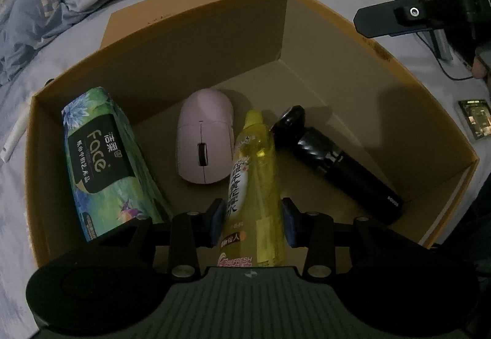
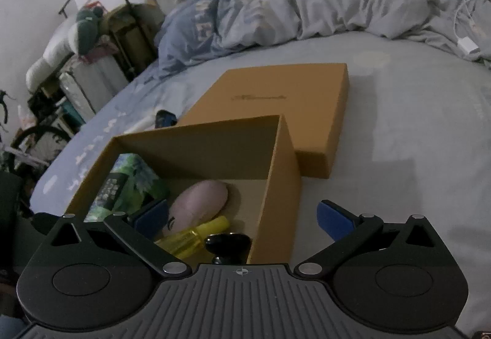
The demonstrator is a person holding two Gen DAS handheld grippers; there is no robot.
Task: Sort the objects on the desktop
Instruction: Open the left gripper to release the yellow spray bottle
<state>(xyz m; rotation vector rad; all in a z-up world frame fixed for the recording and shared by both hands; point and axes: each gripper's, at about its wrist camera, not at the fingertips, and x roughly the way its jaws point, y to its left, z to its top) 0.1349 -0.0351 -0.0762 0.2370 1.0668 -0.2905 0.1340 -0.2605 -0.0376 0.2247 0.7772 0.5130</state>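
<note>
Bed point(image 2: 383, 111), one box point(image 1: 307, 41): tissue pack point(image 1: 104, 161), mouse point(image 1: 204, 136), probably shaver point(image 1: 331, 161); left gripper point(image 1: 253, 222) clamping yellow bottle point(image 1: 254, 173), right gripper point(image 2: 242, 219) released

Both my feeds are dim and bluish, with grainy noise in the dark areas. The cardboard box point(image 1: 337, 41) is my landmark: its interior sits in soft shadow, deepest along the left wall and under the rim nearest me. A faint sheen shows on the yellow bottle point(image 1: 260, 173) inside it. Beyond the box, the bedsheet point(image 2: 399, 111) catches a pale rectangular patch of light. Fisheye curvature bends everything far from the box, and corners go black.
</note>
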